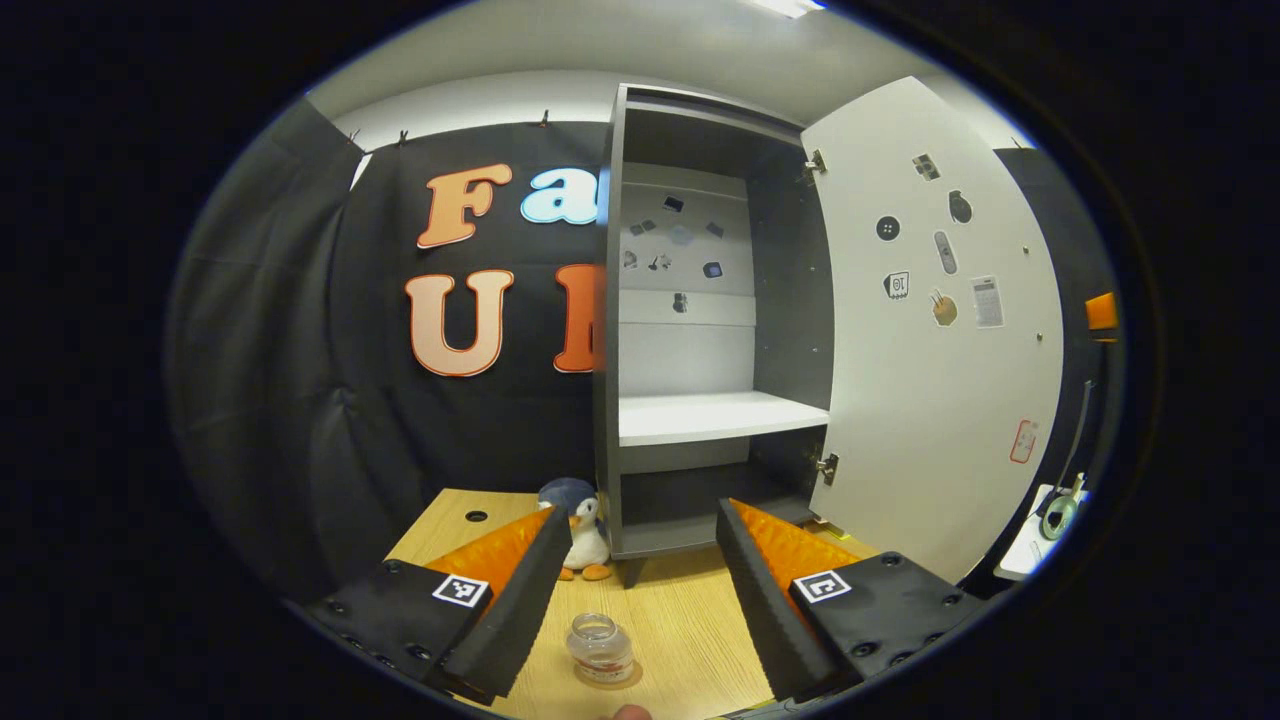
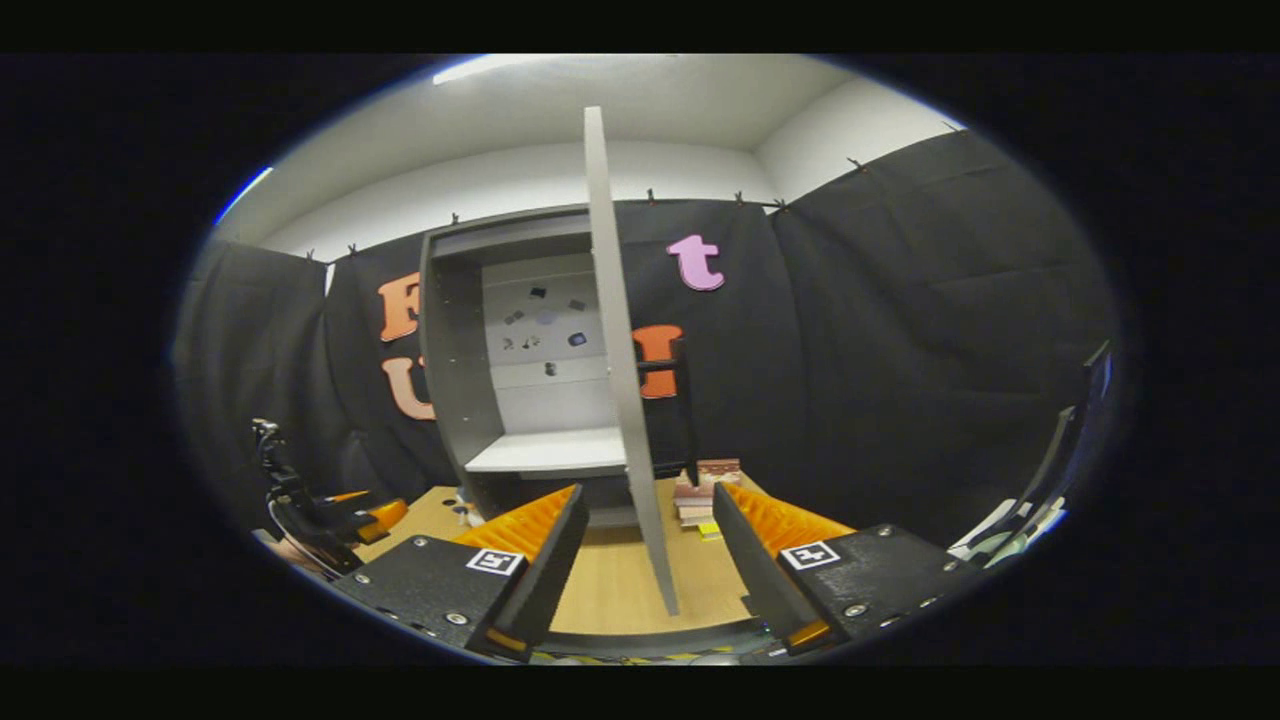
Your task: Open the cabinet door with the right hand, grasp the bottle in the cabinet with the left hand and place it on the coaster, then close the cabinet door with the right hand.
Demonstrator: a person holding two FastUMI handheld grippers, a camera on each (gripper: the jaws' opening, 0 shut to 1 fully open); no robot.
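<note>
Right under our left gripper [image 1: 633, 590] sits the bottle [image 1: 600, 648], a small clear jar, standing upright near the front edge of the table [image 1: 690, 610]. Its fingers are spread wide and the jar stands free between them, nothing touching it. A thin brownish edge peeks out under the jar, so we'd guess that's the coaster [image 1: 612, 678] and the placing part is done, but it's too little to be sure.

That leaves closing the cabinet door [image 2: 625, 400]. In the right gripper view it's swung wide and we see it nearly edge-on, running down between the fingers of the right gripper [image 2: 648, 540], which are also apart and empty. Whether either finger touches the door, we can't tell.

How we'd do it: skip pinching the door. Lay one finger flat against its outer face near the free edge, away from the hinges [image 1: 826, 466], and sweep it round in an arc toward the cabinet [image 1: 700, 330]. Go slow at the end so it doesn't slam and shake the jar. Keep the left gripper back and low.

Pose-wise, both grippers look level and aimed straight at the cabinet. The left one hangs low over the front of the table, with the penguin plush [image 1: 580, 540] by the cabinet's left foot.
</note>
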